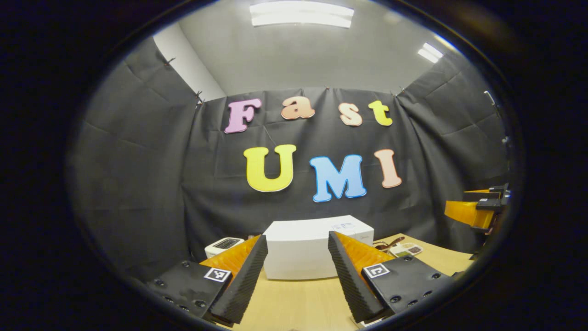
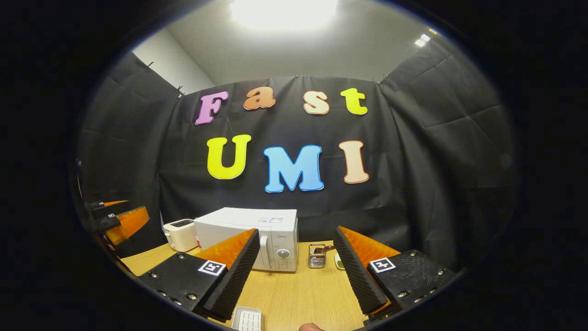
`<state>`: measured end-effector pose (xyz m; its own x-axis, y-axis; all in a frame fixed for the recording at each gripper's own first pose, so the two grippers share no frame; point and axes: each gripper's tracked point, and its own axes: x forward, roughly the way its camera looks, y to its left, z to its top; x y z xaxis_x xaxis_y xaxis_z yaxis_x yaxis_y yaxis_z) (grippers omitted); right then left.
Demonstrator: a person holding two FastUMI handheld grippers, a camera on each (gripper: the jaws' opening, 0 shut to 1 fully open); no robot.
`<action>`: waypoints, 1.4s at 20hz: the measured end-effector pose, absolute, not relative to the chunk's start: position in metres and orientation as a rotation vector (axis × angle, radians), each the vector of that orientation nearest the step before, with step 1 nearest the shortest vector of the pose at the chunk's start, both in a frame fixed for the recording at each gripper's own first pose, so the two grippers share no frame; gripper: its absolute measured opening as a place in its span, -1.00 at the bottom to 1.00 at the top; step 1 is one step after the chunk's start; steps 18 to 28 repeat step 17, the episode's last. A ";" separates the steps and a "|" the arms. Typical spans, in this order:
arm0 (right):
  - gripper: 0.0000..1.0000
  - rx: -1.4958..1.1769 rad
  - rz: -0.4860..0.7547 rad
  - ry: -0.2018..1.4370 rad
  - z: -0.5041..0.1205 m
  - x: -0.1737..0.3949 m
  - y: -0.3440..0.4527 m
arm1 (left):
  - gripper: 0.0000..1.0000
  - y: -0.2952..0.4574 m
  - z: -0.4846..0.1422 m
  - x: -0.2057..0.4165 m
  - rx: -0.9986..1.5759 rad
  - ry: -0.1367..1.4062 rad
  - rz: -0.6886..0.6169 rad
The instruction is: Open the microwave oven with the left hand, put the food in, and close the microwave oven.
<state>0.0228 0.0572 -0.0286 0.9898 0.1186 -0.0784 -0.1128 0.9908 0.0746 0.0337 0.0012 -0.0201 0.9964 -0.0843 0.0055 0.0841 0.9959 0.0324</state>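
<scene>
At the lower centre of the left gripper view, the white microwave oven (image 1: 305, 248) stood on the wooden counter (image 1: 294, 303), with its door closed as far as I could judge. The left hand-held gripper (image 1: 297, 271) was released, its two fingers spread wide and holding nothing. The oven sat between them and well apart, probably because this gripper had to open the door first. A small white appliance (image 1: 223, 246) stood just beside the oven at its left. At the right edge of the frame, the right hand-held gripper (image 1: 477, 209) waited at the side.

Toward the lower centre of the right gripper view, the same oven (image 2: 250, 239) showed its handle and control panel, and the door looked shut. The right hand-held gripper (image 2: 297, 271) was also released and empty. A white toaster (image 2: 180, 234) stood left of the oven and a small metal rack (image 2: 317, 255) right of it. A white tray (image 2: 248, 319) lay at the bottom edge; whether it carried the food, I could not tell.
</scene>
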 end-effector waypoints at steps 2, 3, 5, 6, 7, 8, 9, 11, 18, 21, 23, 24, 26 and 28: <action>0.96 0.072 0.121 0.088 -0.030 0.022 0.061 | 0.88 0.005 -0.022 0.034 0.027 -0.004 -0.074; 0.96 0.069 0.123 0.089 -0.031 0.023 0.062 | 0.87 0.006 -0.023 0.033 0.022 -0.003 -0.071; 0.95 0.062 0.127 0.088 -0.031 0.024 0.064 | 0.88 0.008 -0.023 0.033 0.020 -0.005 -0.066; 0.95 0.060 0.127 0.089 -0.030 0.022 0.064 | 0.88 0.010 -0.023 0.034 0.025 -0.003 -0.059; 0.95 0.059 0.129 0.090 -0.031 0.023 0.066 | 0.87 0.012 -0.025 0.034 0.027 -0.003 -0.055; 0.95 0.059 0.130 0.090 -0.030 0.023 0.067 | 0.87 0.013 -0.025 0.034 0.025 -0.002 -0.053; 0.95 0.059 0.131 0.091 -0.032 0.023 0.067 | 0.87 0.014 -0.026 0.033 0.020 -0.002 -0.050; 0.96 0.056 0.132 0.095 -0.032 0.022 0.068 | 0.88 0.015 -0.027 0.032 0.013 0.002 -0.047; 0.96 0.057 0.128 0.073 -0.024 0.022 0.071 | 0.87 0.016 -0.028 0.031 0.018 0.003 -0.052; 0.96 0.057 0.128 0.073 -0.024 0.022 0.071 | 0.87 0.016 -0.028 0.031 0.018 0.003 -0.052; 0.96 0.057 0.128 0.073 -0.024 0.022 0.071 | 0.87 0.016 -0.028 0.031 0.018 0.003 -0.052; 0.96 0.057 0.128 0.073 -0.024 0.022 0.071 | 0.87 0.016 -0.028 0.031 0.018 0.003 -0.052; 0.96 0.057 0.128 0.073 -0.024 0.022 0.071 | 0.87 0.016 -0.028 0.031 0.018 0.003 -0.052; 0.96 0.057 0.128 0.073 -0.024 0.022 0.071 | 0.87 0.016 -0.028 0.031 0.018 0.003 -0.052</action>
